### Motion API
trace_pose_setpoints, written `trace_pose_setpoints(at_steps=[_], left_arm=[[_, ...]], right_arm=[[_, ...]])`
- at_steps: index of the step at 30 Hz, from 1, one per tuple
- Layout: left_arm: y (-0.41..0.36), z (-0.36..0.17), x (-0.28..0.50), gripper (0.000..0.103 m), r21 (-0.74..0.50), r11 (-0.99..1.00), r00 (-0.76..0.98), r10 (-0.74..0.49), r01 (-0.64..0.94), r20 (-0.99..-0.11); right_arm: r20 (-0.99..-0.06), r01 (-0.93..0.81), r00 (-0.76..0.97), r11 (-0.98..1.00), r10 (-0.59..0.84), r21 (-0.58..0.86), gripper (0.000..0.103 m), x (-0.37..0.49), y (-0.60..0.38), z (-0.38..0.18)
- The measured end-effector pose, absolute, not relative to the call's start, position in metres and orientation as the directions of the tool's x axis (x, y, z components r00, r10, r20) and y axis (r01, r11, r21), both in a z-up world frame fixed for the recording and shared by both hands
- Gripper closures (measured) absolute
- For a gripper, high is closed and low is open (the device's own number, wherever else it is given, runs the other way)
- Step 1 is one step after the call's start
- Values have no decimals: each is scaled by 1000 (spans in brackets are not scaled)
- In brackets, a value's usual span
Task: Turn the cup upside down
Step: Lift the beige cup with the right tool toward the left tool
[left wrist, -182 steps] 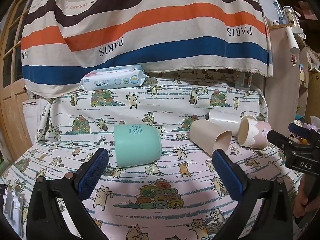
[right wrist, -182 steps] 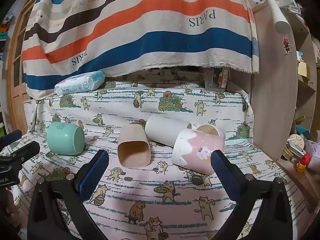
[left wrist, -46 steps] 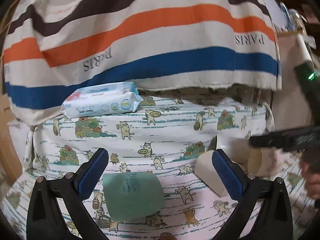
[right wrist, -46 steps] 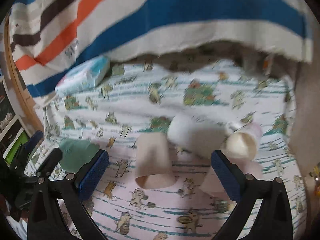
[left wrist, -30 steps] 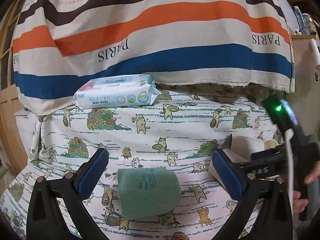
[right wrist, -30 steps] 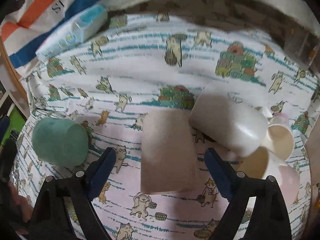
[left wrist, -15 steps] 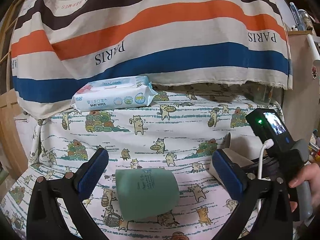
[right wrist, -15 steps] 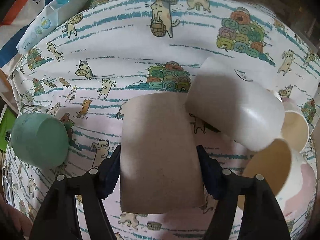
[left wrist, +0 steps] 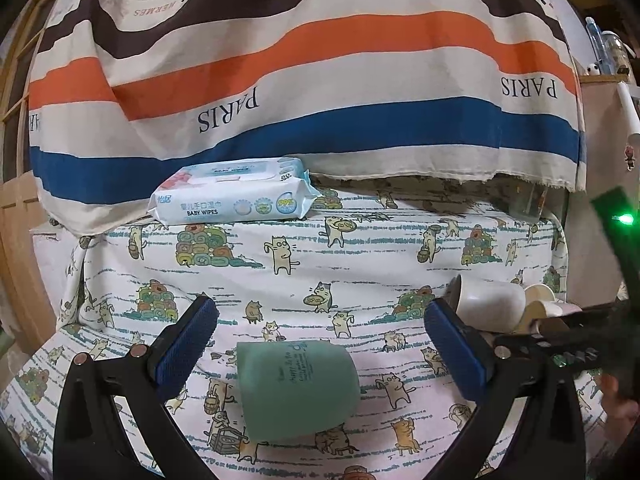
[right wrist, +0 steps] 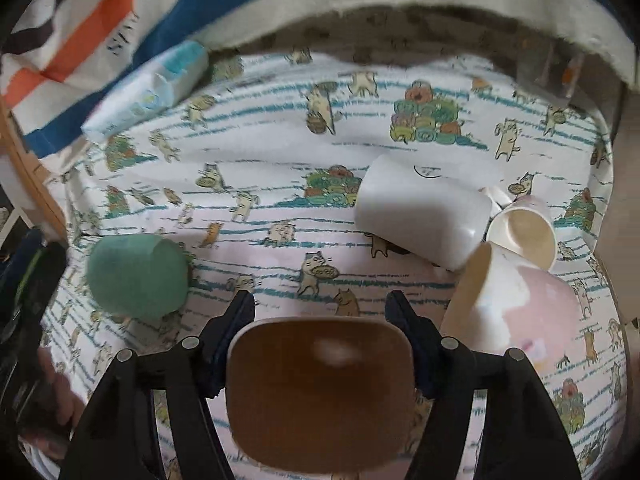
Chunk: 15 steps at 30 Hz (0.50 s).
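The beige square-mouthed plastic cup point(right wrist: 320, 392) shows an empty interior, its mouth facing the camera. The right gripper point(right wrist: 320, 316) has its jaws clamped on the cup's sides, above the cat-print cloth-covered counter point(right wrist: 280, 152). The left gripper point(left wrist: 320, 344) has jaws wide, flanking the mint-green cup point(left wrist: 296, 390) lying sideways. A striped fabric point(left wrist: 304, 68) hangs behind.

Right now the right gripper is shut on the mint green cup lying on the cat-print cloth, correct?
Not quite. The right gripper is shut on the beige square-mouthed cup, as the right wrist view shows. The mint green cup lies apart on the cat-print cloth.
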<state>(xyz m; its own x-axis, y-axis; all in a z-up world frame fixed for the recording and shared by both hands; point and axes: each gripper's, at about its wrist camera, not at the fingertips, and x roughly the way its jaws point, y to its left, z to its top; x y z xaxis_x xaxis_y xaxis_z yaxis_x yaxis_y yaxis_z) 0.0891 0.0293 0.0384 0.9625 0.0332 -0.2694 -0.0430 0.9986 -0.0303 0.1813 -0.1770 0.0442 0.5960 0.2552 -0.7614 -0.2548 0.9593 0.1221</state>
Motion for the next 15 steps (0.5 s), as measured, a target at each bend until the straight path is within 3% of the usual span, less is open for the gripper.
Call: trace_pose_setpoints(at_steps=[15], left_arm=[[22,39,85,0,11,999,969,47,-46,-242]], right_arm=[[-735,-280,638,958,230,57,34,160,-159,55]])
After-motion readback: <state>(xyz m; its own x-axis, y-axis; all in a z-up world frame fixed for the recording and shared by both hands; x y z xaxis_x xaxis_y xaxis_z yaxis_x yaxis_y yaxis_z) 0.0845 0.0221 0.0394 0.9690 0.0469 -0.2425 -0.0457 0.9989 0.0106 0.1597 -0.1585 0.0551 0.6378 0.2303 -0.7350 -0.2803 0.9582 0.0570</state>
